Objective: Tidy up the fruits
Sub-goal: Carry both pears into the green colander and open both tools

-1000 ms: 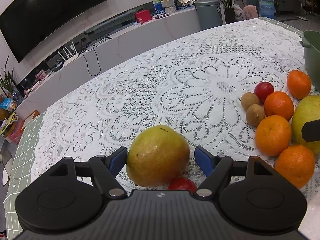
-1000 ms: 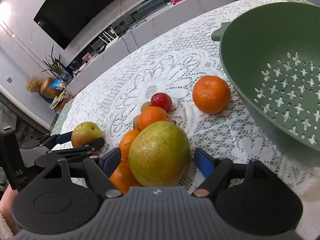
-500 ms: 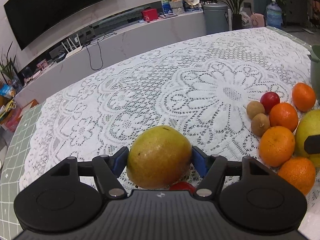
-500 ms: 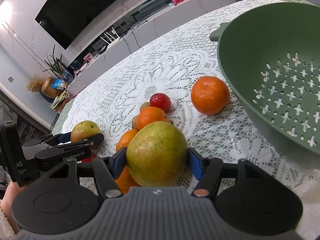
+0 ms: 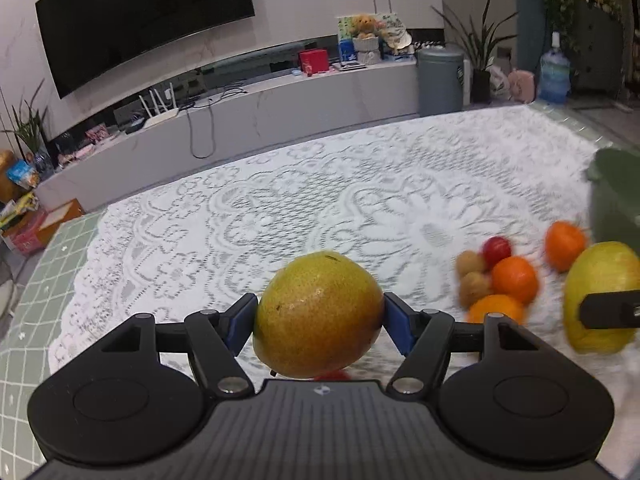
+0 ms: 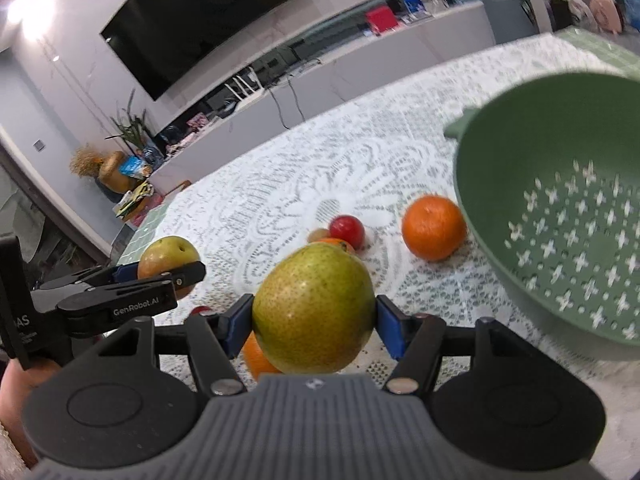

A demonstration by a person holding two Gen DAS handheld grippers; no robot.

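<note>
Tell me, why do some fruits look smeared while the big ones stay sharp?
Left wrist view: the held pear is crisp, the oranges on the cloth streak with motion blur. Right wrist view: its pear is sharp, the green colander smears, ceiling lights glare top left.

Two pears (image 5: 318, 314) (image 6: 314, 308), four oranges (image 5: 515, 279), two kiwis (image 5: 474, 283), one colander (image 6: 560, 216).

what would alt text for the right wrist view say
The right gripper grips a green-yellow pear between its blue pads above a white lace tablecloth. A green colander stands at right with an orange beside it; at left, the left gripper holds a second pear.
</note>
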